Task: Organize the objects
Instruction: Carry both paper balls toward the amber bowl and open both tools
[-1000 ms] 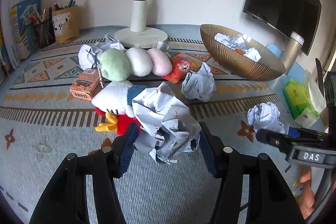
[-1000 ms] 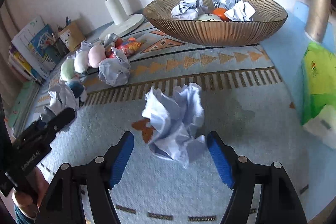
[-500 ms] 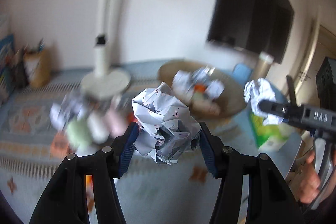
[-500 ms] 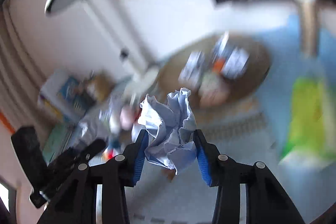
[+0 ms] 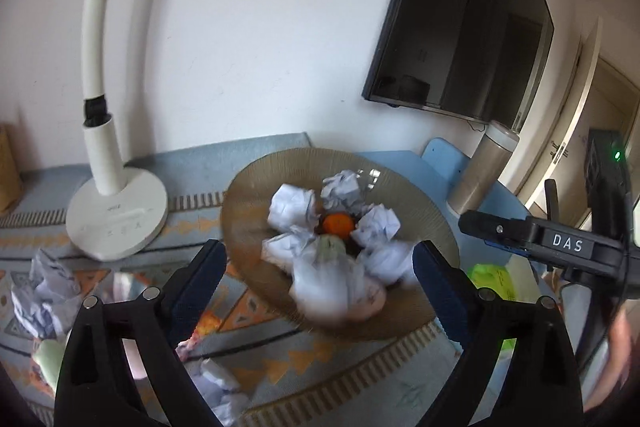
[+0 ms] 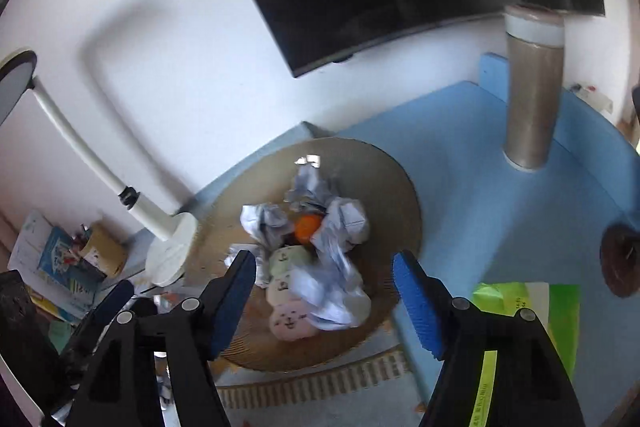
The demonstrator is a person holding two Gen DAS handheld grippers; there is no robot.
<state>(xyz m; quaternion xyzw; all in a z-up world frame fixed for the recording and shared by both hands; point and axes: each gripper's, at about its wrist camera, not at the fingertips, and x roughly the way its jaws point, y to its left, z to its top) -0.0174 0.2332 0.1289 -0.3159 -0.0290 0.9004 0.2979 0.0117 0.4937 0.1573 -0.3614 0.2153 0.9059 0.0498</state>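
A wide gold ribbed bowl point(image 5: 248, 195) point(image 6: 392, 171) sits on the patterned mat. It holds several crumpled paper balls, an orange ball point(image 5: 338, 223) point(image 6: 307, 227) and small plush toys point(image 6: 289, 319). A blurred paper ball point(image 5: 328, 287) point(image 6: 332, 287) lies at the bowl's near side. My left gripper point(image 5: 318, 279) is open and empty above the bowl's near edge. My right gripper point(image 6: 324, 291) is open and empty above the bowl too. The right gripper also shows in the left wrist view point(image 5: 496, 233), at the right.
A white lamp base point(image 5: 116, 215) stands left of the bowl. More crumpled paper point(image 5: 44, 287) and soft toys lie on the mat at left. A tan tumbler point(image 6: 532, 83) stands on the blue table, a green tissue pack point(image 6: 560, 311) at right. A dark monitor point(image 5: 460, 27) hangs behind.
Both grippers carried their paper balls up over the bowl and opened. The two balls have dropped into the bowl, still blurred from the fall.
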